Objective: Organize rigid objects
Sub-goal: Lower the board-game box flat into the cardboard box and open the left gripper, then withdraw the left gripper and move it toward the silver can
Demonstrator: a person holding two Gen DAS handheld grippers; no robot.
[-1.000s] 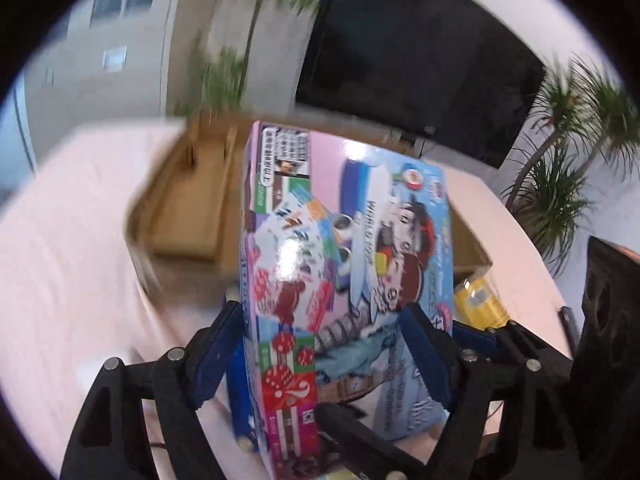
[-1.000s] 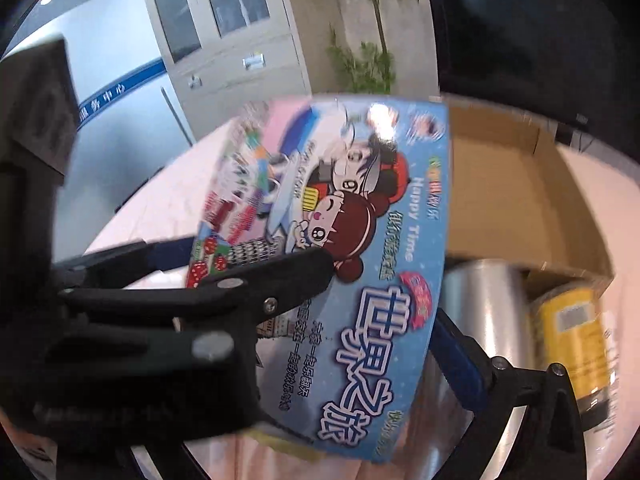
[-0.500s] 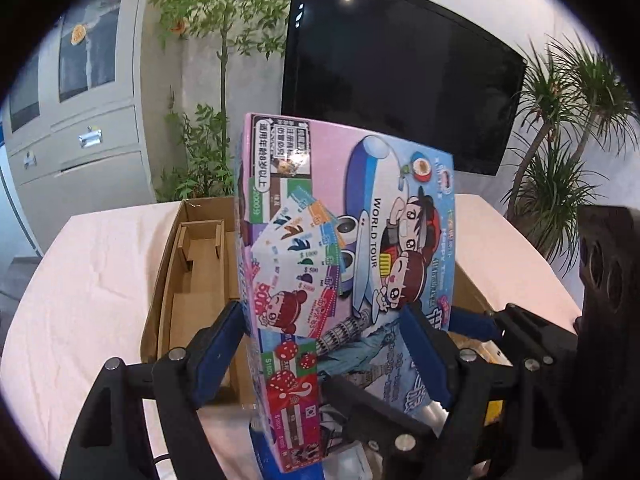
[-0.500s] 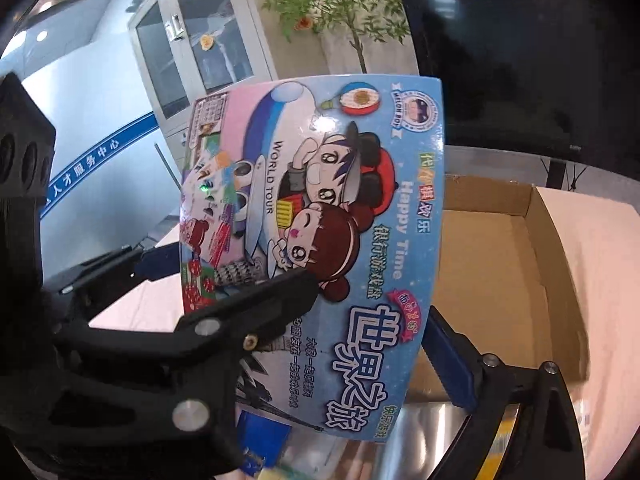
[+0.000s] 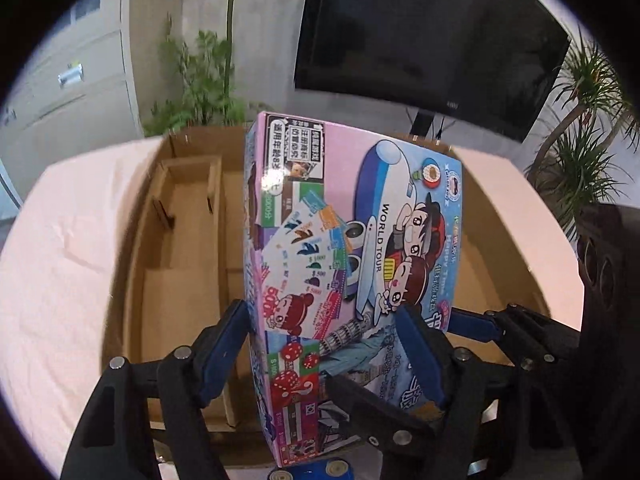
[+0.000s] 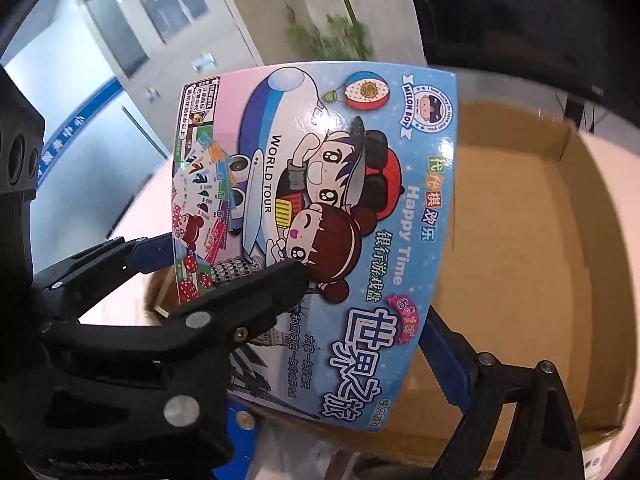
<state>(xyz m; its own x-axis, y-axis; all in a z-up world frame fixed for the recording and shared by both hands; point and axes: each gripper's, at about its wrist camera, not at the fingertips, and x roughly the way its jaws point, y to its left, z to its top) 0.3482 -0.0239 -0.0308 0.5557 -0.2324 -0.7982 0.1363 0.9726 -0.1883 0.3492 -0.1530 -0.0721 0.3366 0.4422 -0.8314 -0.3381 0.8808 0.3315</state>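
Board-game box (image 5: 352,264), printed "WORLD TOUR" and "Happy Time", held upright in the air over an open cardboard carton (image 5: 188,240) that rests on a bench (image 5: 68,248) under a pale pink cover. The carton holds a narrow cardboard divider compartment (image 5: 188,208) on its left; the wider bay behind and to the right of the box appears bare. Both grippers carry the box together: the left gripper (image 5: 320,344) spans its narrow spine and front face low down, blue pads against the cardboard, while the right gripper (image 6: 360,308) spans the broad printed face, one black finger (image 6: 256,296) lying across the artwork and the other at the right-hand edge. Both sets of jaws stand wide and are closing slightly on the box. Likely hazards, as a judgement: the glossy cardboard may slide between the pads, since both grips sit near the lower end and the tall box could tip forward; an uneven squeeze could dent the thin walls; and a tilted descent could catch a corner on the carton rim or divider. A dark television screen (image 5: 432,40) and potted plants (image 5: 580,152) stand behind.
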